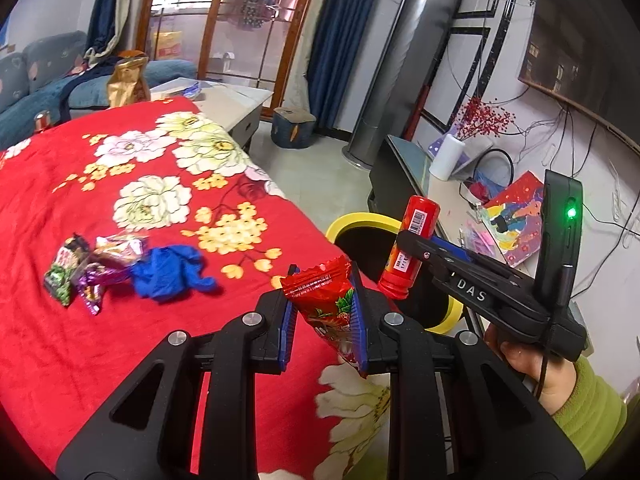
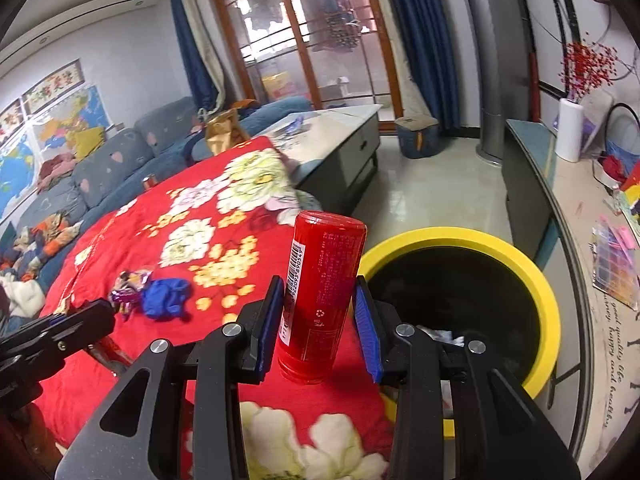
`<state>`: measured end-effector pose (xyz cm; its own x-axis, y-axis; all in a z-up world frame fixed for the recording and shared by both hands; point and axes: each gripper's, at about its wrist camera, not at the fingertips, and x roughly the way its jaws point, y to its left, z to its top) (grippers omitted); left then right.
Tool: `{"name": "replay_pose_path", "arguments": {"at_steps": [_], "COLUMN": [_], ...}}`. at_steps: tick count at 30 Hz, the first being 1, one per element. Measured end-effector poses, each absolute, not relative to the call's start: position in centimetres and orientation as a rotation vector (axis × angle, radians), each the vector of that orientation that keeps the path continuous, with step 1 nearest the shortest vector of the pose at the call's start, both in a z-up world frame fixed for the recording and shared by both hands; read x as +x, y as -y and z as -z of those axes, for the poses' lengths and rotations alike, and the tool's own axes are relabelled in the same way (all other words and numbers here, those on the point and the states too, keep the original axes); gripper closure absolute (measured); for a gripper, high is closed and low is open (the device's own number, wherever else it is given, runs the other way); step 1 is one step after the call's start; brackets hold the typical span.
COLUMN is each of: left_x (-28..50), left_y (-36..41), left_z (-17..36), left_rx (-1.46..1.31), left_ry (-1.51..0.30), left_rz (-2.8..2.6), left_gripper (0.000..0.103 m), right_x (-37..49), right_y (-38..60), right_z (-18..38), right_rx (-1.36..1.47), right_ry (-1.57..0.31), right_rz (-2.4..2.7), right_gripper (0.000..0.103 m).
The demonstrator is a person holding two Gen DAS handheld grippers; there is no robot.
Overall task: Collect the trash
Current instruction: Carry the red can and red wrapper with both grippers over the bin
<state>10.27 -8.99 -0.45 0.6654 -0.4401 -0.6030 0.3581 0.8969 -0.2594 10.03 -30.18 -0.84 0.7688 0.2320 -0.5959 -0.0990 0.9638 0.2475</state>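
My left gripper [image 1: 325, 292] is shut on a red snack wrapper [image 1: 326, 312] above the red floral blanket [image 1: 120, 340]. My right gripper [image 2: 320, 300] is shut on a red can [image 2: 320, 300], held upright beside the yellow-rimmed bin [image 2: 536, 272]; the can also shows in the left wrist view [image 1: 410, 250], over the bin [image 1: 348, 222]. A crumpled blue glove [image 1: 170, 272] and several small wrappers [image 1: 94, 266] lie on the blanket to the left; the glove also shows in the right wrist view [image 2: 164, 298].
A low TV bench [image 2: 568, 216] with a white roll [image 2: 570, 130] and papers runs along the right wall. A grey coffee table [image 2: 340, 140] and a blue stool [image 2: 418, 136] stand beyond the blanket. A sofa [image 2: 112, 160] lies at the left.
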Motion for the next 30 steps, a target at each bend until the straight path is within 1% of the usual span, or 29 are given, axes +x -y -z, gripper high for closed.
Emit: {"name": "replay_pose_path", "arguments": {"at_steps": [30], "left_x": [12.1], "left_y": [17.5], "left_z": [1.1], "left_rx": [0.012], "left_ry": [-0.707], "left_rz": [0.540], "left_gripper": [0.086], "right_x": [10.5], "right_y": [38.8], "right_z": [3.6], "right_rx": [0.239], "right_ry": [-0.668], "right_rz": [0.034], "right_gripper": [0.069]}}
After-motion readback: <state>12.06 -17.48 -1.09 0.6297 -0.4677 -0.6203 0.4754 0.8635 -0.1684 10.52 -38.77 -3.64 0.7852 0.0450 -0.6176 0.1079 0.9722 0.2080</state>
